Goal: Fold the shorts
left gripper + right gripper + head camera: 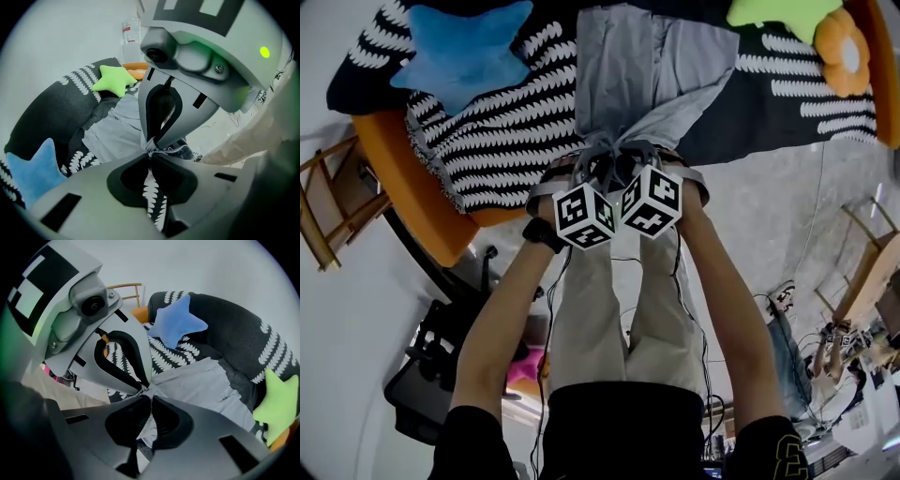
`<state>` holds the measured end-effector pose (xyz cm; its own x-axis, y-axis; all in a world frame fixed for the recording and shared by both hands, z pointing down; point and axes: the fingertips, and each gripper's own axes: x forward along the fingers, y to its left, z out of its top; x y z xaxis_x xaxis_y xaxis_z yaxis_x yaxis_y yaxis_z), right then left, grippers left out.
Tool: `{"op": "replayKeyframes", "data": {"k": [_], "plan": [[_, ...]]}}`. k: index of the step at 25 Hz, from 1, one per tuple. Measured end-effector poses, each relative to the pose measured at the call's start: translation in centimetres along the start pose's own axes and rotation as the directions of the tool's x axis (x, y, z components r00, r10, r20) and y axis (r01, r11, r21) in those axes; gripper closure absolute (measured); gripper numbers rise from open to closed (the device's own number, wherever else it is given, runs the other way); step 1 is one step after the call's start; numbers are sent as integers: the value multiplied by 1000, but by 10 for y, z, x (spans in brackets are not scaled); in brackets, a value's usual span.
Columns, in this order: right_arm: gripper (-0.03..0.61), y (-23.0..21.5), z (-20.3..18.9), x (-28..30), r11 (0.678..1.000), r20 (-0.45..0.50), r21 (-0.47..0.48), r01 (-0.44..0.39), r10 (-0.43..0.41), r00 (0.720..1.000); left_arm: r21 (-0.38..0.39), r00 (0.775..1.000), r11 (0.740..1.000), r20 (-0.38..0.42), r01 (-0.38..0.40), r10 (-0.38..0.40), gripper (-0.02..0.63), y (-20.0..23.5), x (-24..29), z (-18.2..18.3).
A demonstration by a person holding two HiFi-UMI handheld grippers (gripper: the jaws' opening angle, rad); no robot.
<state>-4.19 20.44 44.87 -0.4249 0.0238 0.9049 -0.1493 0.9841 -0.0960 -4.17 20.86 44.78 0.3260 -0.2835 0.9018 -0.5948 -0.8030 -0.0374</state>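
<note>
Black sofa cover with white zigzag stripes (497,141): spread over an orange-edged sofa (422,202); it carries everything listed below.
Pale grey fabric shorts (652,66): lie across the middle of the cover, from the back edge to the front edge, between the blue and green cushions. Their near end is gathered into a bunch at the front edge.
Blue star-shaped plush cushion (464,52): back left corner, apart from the shorts.
Lime-green star-shaped plush cushion (778,14): back right, just beside the shorts' far corner.
Orange flower-shaped plush cushion (846,52): right edge, beside the green star.
Grey two-jaw left gripper (151,151): at the front edge, jaws pinched on the bunched shorts fabric.
Grey two-jaw right gripper (146,389): just beside the left one, jaws clamped on the same bunch.
</note>
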Motion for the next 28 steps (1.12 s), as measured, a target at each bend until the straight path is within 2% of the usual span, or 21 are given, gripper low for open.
{"op": "replayKeyframes", "data": {"k": [2, 5, 8, 11, 14, 19, 22, 26, 28], "plan": [[545, 10, 1, 7, 999, -15, -10, -32, 31, 999, 10, 1000, 1000, 1, -1, 1, 575, -4, -1, -10], [544, 8, -3, 4, 997, -22, -31, -69, 69, 997, 38, 1000, 999, 17, 2, -2, 551, -4, 1, -4], [545, 9, -8, 1, 992, -13, -41, -115, 115, 993, 136, 998, 991, 56, 5, -13, 520, -7, 1, 2], [545, 22, -10, 7, 985, -12, -70, -158, 157, 987, 235, 996, 971, 72, 43, -62, 485, -18, 2, -6], [545, 23, -9, 7, 979, -6, -101, -175, 175, 985, 326, 990, 940, 59, 99, -125, 479, -21, 4, -5], [546, 3, -4, 2, 976, -8, -155, -155, 156, 988, 409, 987, 902, 20, 137, -159, 497, -9, 10, 9], [545, -1, -6, -3, 971, -38, -192, -141, 136, 990, 433, 990, 893, 12, 124, -143, 540, -11, 9, 14], [533, 13, -9, -5, 957, -64, -259, -133, 120, 991, 412, 987, 900, 5, 142, -158, 571, -23, 3, 6], [503, 12, -12, -6, 959, -57, -254, -126, 116, 992, 378, 985, 912, 3, 156, -170, 574, -26, 4, 6]]}}
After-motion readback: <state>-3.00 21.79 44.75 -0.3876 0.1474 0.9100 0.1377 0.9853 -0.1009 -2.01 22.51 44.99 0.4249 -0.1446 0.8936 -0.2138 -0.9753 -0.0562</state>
